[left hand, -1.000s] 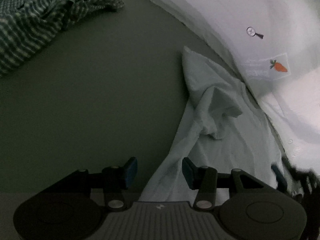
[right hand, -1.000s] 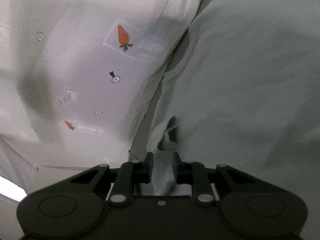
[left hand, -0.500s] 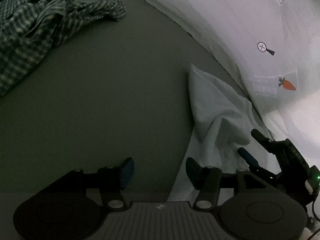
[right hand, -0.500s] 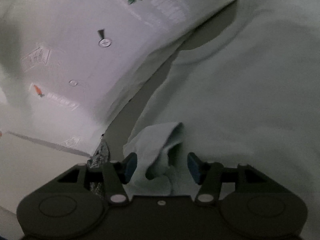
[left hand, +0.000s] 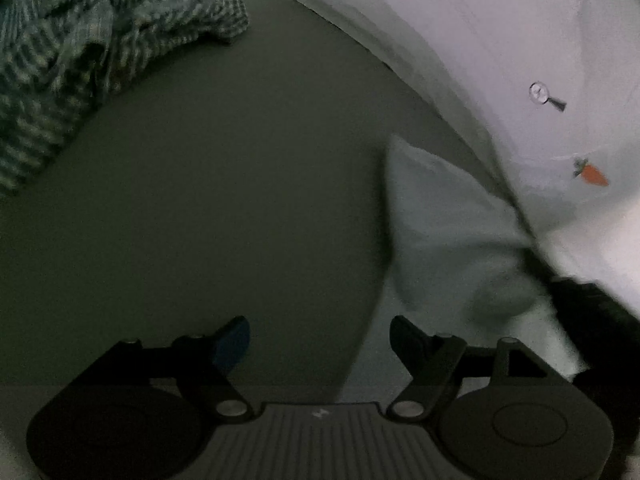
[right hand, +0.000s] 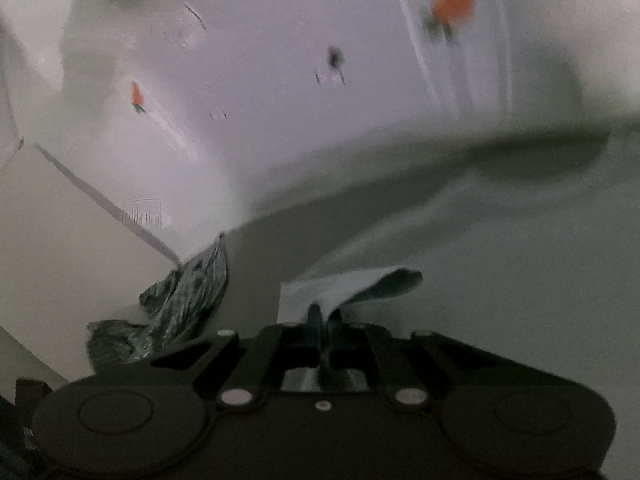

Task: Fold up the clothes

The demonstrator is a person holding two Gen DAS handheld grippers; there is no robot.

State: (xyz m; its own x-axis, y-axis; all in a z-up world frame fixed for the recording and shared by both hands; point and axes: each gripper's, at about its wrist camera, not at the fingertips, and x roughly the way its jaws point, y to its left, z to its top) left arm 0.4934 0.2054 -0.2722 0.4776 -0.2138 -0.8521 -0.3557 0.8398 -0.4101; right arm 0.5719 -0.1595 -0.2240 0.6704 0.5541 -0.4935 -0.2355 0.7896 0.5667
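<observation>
Grey bed surface (left hand: 200, 200) fills most of the left view. White sheet with carrot prints (left hand: 520, 60) runs along its far right edge. Checked cloth (left hand: 80, 40) bunched at the upper left corner, well apart from the rest. Pale garment (left hand: 448, 240) lies at the right, against the sheet, one corner lifted. Left gripper (left hand: 320, 340) hovers above the garment's edge, jaws wide and opening, nothing between them. Right gripper (right hand: 324, 320) pinched tight on a fold of the garment (right hand: 352, 284); dark patterned cloth (right hand: 180, 296) just left of it.
</observation>
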